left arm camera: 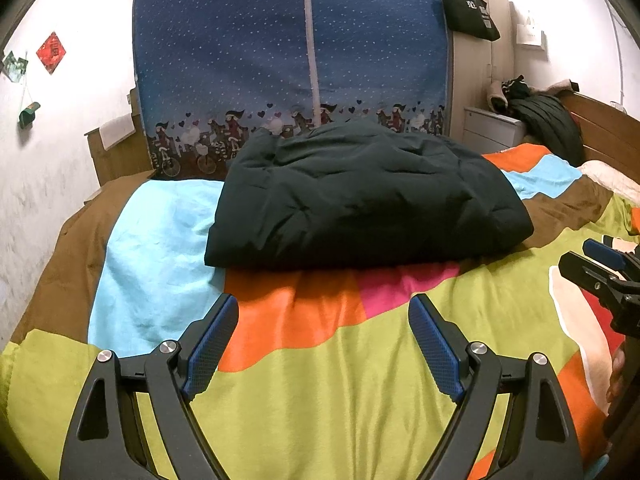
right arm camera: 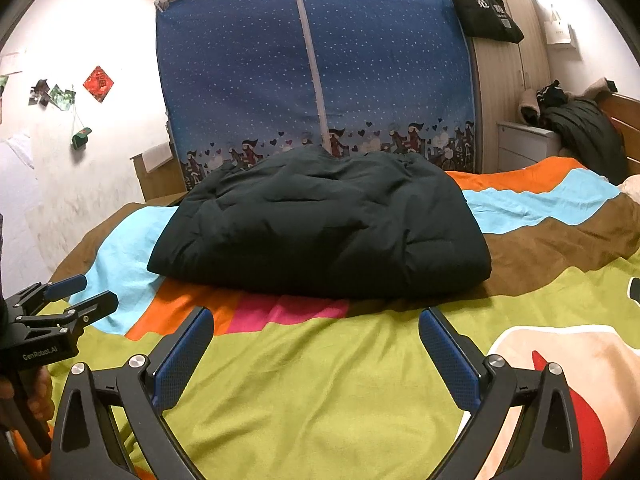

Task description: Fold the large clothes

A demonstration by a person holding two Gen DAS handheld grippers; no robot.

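Left gripper (left arm camera: 323, 312) and right gripper (right arm camera: 316, 326) hover level, fingers spread, short of folded jacket (left arm camera: 360, 196) on bedspread (left arm camera: 340, 392).

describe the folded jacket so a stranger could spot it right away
Find the bed's patchwork cover in front of the blue starry fabric wardrobe. The folded dark padded jacket lies mid-bed. Unlike the dark jacket heaped by the headboard, it is a neat, flat bundle.

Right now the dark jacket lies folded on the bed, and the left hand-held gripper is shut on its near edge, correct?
Not quite. The dark jacket does lie folded on the bed, but the left hand-held gripper is open and holds nothing, short of the near edge. The left wrist view shows this.
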